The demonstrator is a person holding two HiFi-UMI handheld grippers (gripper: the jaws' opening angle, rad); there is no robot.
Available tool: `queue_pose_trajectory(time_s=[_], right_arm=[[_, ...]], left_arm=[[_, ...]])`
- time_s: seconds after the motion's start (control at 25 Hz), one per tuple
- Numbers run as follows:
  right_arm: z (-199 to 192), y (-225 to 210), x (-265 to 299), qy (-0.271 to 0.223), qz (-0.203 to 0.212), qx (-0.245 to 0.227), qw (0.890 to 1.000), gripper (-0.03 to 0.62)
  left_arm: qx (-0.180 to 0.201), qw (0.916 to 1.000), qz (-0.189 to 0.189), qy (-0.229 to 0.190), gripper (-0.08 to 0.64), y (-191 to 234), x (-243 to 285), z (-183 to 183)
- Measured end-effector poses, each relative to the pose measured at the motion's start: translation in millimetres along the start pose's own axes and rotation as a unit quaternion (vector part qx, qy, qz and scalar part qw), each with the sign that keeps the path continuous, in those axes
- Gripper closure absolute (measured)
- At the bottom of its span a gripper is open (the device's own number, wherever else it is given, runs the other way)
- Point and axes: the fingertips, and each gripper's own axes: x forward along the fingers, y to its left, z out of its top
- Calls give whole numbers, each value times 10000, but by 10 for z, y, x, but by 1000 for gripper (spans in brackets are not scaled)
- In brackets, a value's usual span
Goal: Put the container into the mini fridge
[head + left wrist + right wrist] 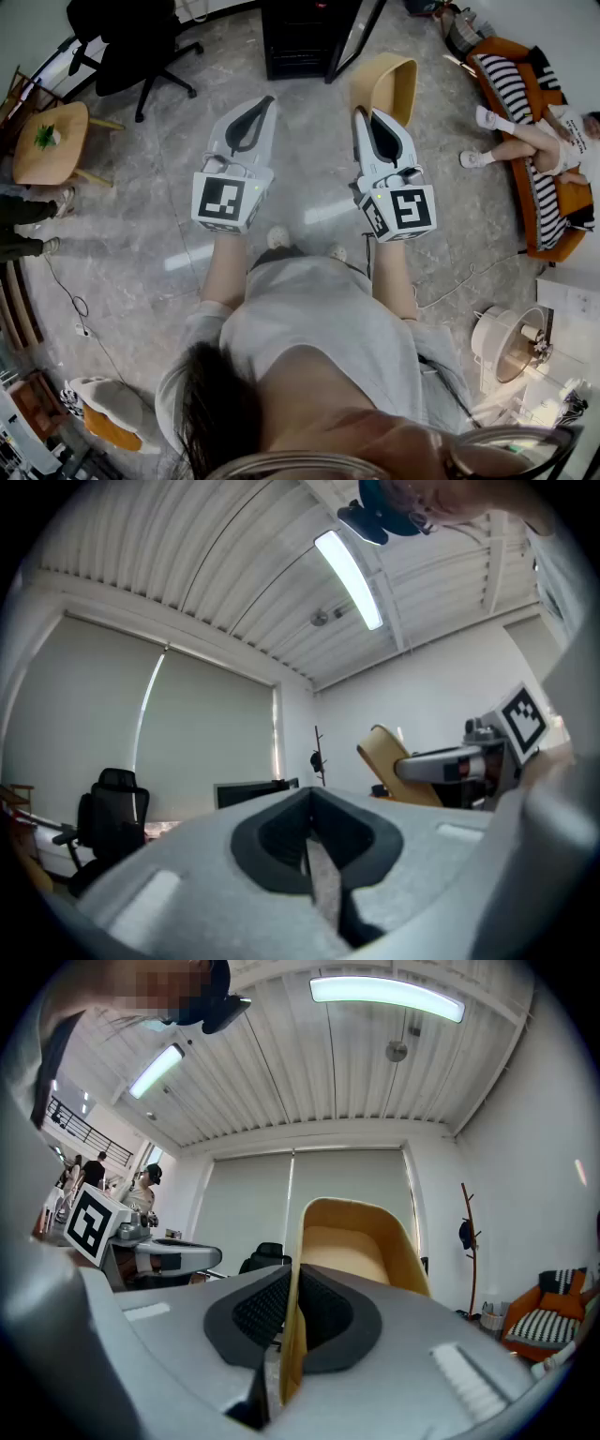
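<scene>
At the far left, a black office chair (131, 42) and a small wooden table (54, 155) stand on the grey floor (159, 216).

The left gripper (265, 103) is held out over the floor in front of the person. Its jaws are pressed together with nothing between them, as the left gripper view shows.

Ahead, between the two grippers, stands the black fridge (295, 42) with its door (354, 37) swung open.

The right gripper (364, 114) has its jaws closed on the container (386, 86), pinching one thin side wall between the dark ribbed pads (258, 1312). The container is a tan-yellow tub with rounded corners and a smooth, slightly darker inside. It juts forward past the jaw tips, with its long axis roughly in line with the jaws. Its base is turned toward the fridge and its open mouth is tipped back toward the person, so both the head view and the right gripper view look into it. It hangs in the air near the lower edge of the open door, outside the fridge.

At the far right, a person (534, 141) sits on an orange sofa (525, 211) with striped cushions.
</scene>
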Motion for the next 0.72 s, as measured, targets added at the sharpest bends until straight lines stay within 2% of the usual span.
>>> queue_pose_trajectory(time_s=[0.36,0.72], right_arm=[[-22,20,70,-12,-2,21,10000,580],[-51,119,418,-40,-139,126,9998,578]], left_arm=[[50,10000,0,-81,558,59,22,14],[84,9997,-142,-175,558,410,100,-11]])
